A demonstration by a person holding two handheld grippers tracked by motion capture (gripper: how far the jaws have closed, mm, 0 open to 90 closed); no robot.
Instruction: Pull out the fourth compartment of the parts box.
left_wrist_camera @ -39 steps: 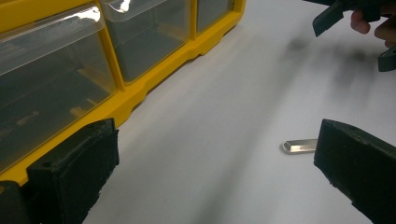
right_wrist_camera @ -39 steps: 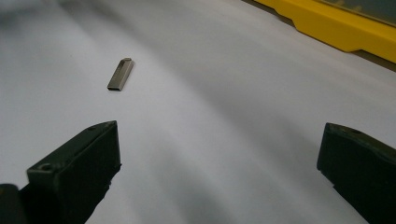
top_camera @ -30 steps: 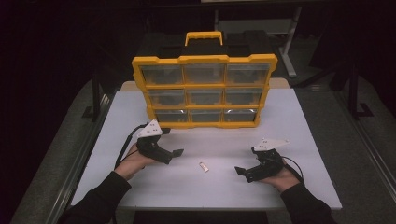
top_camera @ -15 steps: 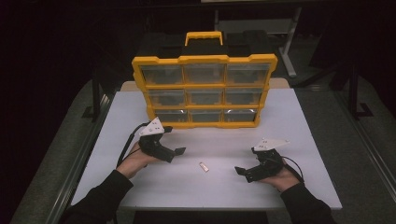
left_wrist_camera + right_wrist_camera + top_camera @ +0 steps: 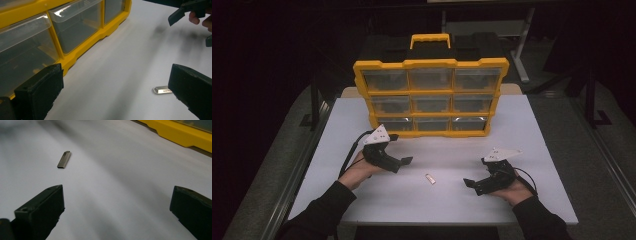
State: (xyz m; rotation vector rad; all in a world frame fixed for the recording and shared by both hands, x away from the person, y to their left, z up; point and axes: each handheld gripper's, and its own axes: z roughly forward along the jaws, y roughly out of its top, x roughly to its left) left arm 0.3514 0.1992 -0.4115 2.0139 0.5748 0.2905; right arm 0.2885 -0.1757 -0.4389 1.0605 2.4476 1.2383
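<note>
Fingers of the left gripper (image 5: 404,161) stand wide apart, gripping nothing; just right of them a small flat silvery metal stick (image 5: 430,178), rectangular with faint lettering, lies on the white counter (image 5: 542,135); further right, the right gripper (image 5: 472,184) gapes equally wide and empty; beyond the fingers stands a yellow drawer organizer (image 5: 430,63).

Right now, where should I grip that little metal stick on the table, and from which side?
Grip the metal stick across its narrow width, on the two long edges near mid-length, coming straight down from above. It lies flat on the table, so only the thin sides are free. The open left claw looks closest.
</note>
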